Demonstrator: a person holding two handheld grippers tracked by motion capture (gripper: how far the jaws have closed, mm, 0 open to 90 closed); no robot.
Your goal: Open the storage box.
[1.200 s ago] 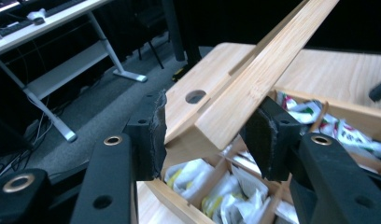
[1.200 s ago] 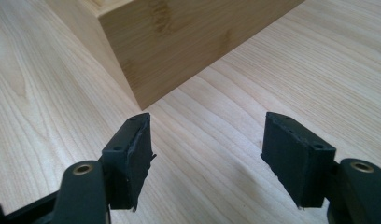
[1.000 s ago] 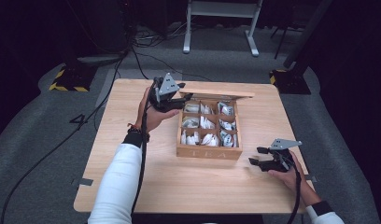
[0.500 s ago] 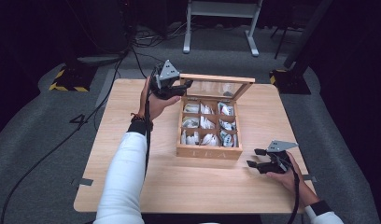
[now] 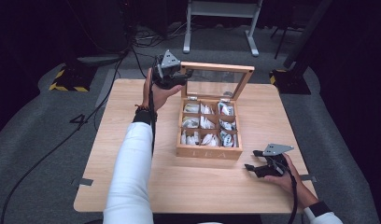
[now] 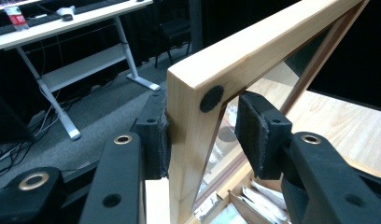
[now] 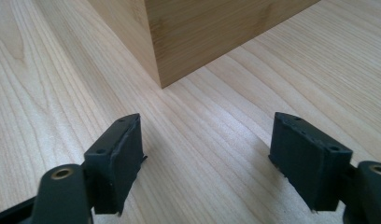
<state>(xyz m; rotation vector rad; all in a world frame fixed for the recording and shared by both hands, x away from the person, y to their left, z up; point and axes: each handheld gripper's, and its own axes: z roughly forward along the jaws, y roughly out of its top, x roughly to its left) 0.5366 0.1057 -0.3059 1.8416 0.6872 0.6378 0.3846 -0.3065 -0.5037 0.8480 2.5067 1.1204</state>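
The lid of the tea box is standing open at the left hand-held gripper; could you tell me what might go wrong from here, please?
1. The left hand-held gripper straddles the lid corner, one pad touching and the other apart, so the lid could slip and drop shut.
2. Pushing the lid further back might tip or slide the tea box, since the right hand-held gripper rests open on the table, apart from the box.
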